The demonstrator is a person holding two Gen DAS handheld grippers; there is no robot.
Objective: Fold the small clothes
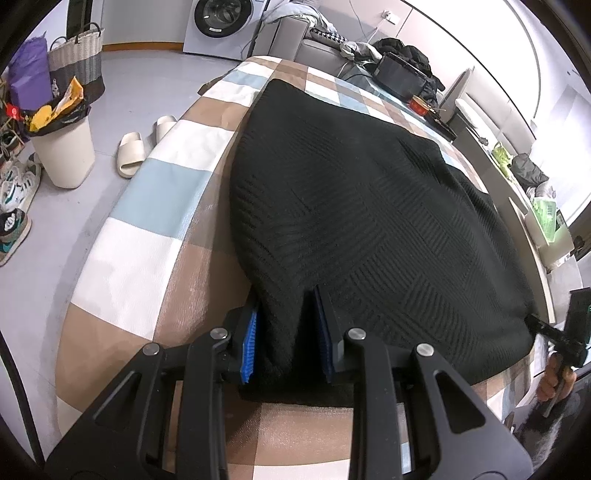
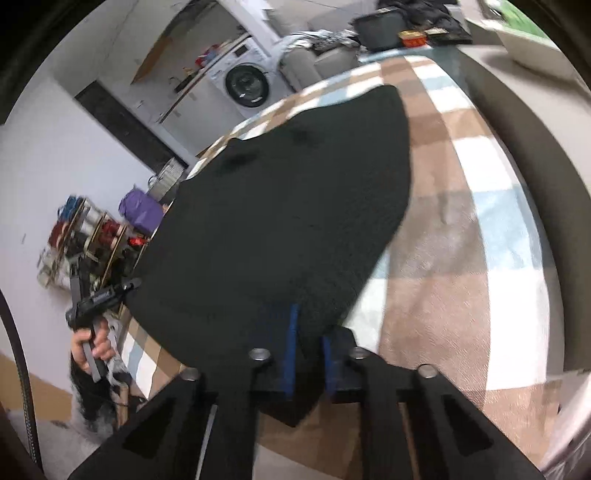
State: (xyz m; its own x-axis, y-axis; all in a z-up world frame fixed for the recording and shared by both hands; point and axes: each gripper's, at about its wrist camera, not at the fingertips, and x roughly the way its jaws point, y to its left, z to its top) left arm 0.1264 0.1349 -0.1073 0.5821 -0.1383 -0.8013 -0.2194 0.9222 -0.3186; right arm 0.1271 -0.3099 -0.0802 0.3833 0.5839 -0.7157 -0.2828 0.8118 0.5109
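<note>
A black knit garment lies spread on a checked brown, white and blue cover. My left gripper is shut on the garment's near left corner, with cloth bunched between its blue pads. My right gripper is shut on the near right corner of the same garment; this view is blurred. The right gripper also shows at the far right of the left wrist view, at the garment's edge. The left gripper shows at the left of the right wrist view.
Left of the bed on the floor stand a white bin, slippers, shoes and a woven basket. A washing machine stands at the back. A sofa with clothes and a black box lies beyond the bed.
</note>
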